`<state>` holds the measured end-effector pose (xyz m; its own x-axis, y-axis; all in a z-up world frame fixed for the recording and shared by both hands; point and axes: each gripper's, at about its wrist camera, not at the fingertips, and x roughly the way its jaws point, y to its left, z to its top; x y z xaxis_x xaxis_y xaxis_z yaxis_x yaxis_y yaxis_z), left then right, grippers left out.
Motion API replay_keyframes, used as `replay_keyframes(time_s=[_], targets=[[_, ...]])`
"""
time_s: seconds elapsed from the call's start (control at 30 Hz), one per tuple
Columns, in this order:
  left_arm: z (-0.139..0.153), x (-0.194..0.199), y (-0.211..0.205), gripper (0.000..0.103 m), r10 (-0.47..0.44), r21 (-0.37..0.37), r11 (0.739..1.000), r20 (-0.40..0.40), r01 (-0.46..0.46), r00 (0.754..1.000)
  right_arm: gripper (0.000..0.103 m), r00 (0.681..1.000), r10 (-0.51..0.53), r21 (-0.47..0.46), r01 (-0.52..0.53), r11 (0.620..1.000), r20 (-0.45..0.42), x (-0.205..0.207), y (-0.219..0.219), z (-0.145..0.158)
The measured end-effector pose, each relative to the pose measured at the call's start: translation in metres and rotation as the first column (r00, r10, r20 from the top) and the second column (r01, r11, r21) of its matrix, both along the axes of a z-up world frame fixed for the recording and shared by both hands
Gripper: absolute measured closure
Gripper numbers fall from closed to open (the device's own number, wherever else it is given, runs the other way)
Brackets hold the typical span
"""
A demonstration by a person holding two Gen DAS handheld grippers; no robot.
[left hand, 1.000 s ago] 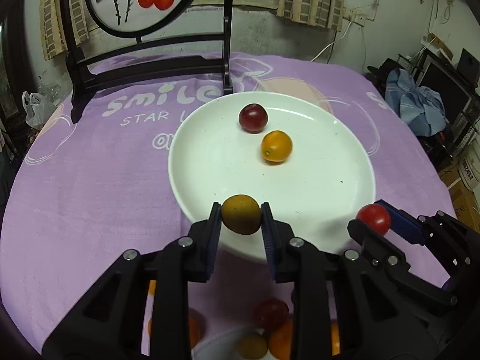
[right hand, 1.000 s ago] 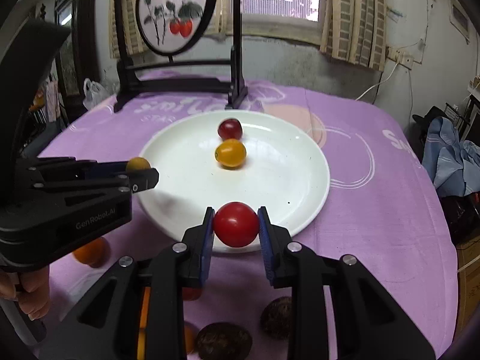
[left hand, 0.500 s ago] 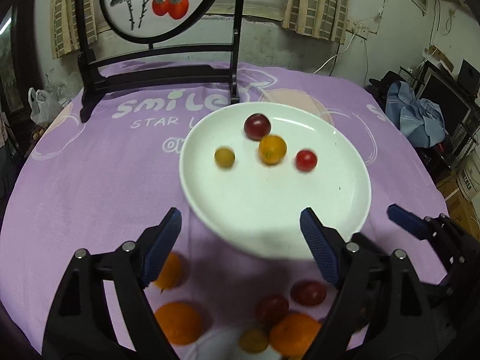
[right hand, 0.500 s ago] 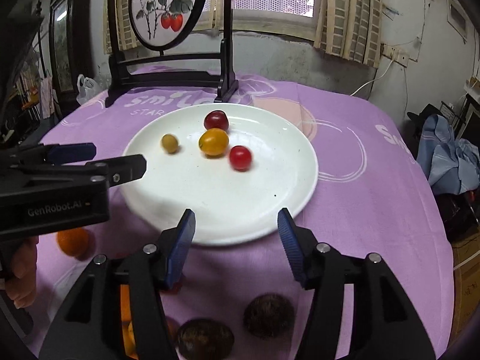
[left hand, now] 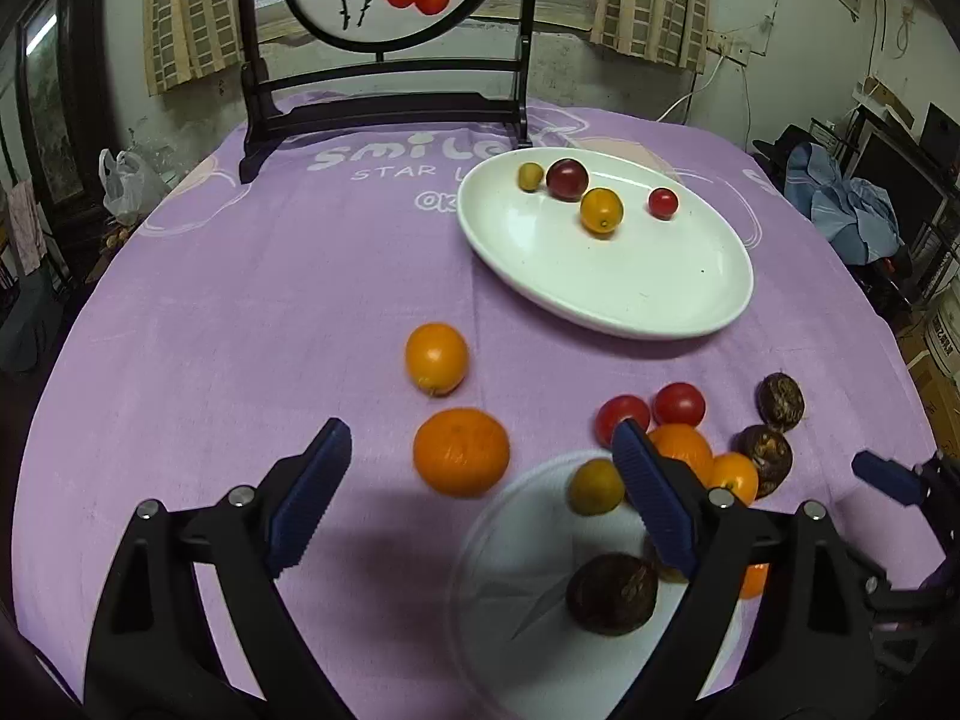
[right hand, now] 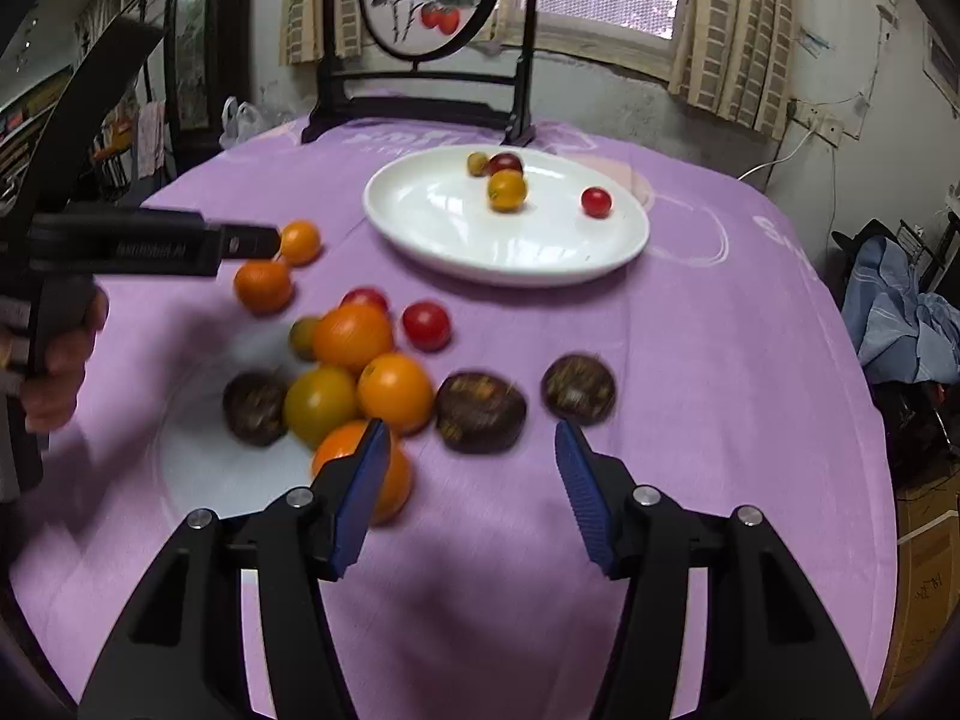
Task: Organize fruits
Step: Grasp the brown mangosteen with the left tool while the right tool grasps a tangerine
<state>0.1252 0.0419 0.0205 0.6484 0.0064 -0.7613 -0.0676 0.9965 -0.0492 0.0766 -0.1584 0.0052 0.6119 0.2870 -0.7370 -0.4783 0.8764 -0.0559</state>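
my left claw (left hand: 480, 486) hangs over the purple tablecloth (left hand: 270, 312), its jaws opening and already wide, nothing pressed between the blue pads (left hand: 309, 489); a large orange (left hand: 461, 451) lies on the cloth in the gap between them, untouched. my right claw (right hand: 471, 489) stands partly open and empty too, with only bare cloth between its pads. taking the white oval plate (left hand: 630, 294) as my landmark: on its far half sit four small fruits, a yellow-green tomato (left hand: 530, 176) just beside a dark red one (left hand: 567, 179), an orange-yellow one (left hand: 601, 210) near those, and a small red cherry tomato (left hand: 663, 203) a little apart toward the right. nearer to me than the plate, a smaller orange (left hand: 436, 357) lies on the cloth alone. further toward me sits the loose heap: two red tomatoes (left hand: 651, 411) side by side, oranges and a yellowish fruit (left hand: 595, 486) crowded at a clear plastic dish (left hand: 516, 588), and a dark wrinkled passion fruit (left hand: 612, 594) in that dish. two more passion fruits (right hand: 528, 402) rest on the cloth to the right of the heap, just ahead of my right claw. beyond the plate stands a dark wooden screen (left hand: 384, 48) painted with red fruit.
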Motion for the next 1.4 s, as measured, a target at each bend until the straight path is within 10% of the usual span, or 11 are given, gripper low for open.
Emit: replay_keyframes(time_s=[0.43, 0.53, 0.97, 1.4], targets=[[-0.020, -0.007, 0.030, 0.009, 0.020, -0.069, 0.997, 0.003, -0.020, 1.000, 0.046, 0.995, 0.044, -0.079, -0.051, 0.996, -0.084, 0.004, 0.046, -0.033], [-0.020, -0.008, 0.030, 0.009, 0.013, -0.086, 0.996, -0.004, -0.013, 1.000, 0.060, 0.995, 0.029, -0.034, -0.032, 0.999, -0.100, 0.013, 0.043, -0.038], [-0.042, -0.034, -0.049, 0.009, -0.240, 0.048, 0.969, -0.068, 0.244, 0.968, 0.060, 0.992, -0.091, 0.125, 0.101, 0.987, -0.089, 0.019, -0.009, -0.023], [-0.063, -0.031, -0.060, 0.014, -0.281, 0.063, 0.955, -0.109, 0.289, 0.953, 0.060, 0.995, -0.061, 0.136, 0.071, 0.988, -0.075, 0.014, -0.006, -0.019]])
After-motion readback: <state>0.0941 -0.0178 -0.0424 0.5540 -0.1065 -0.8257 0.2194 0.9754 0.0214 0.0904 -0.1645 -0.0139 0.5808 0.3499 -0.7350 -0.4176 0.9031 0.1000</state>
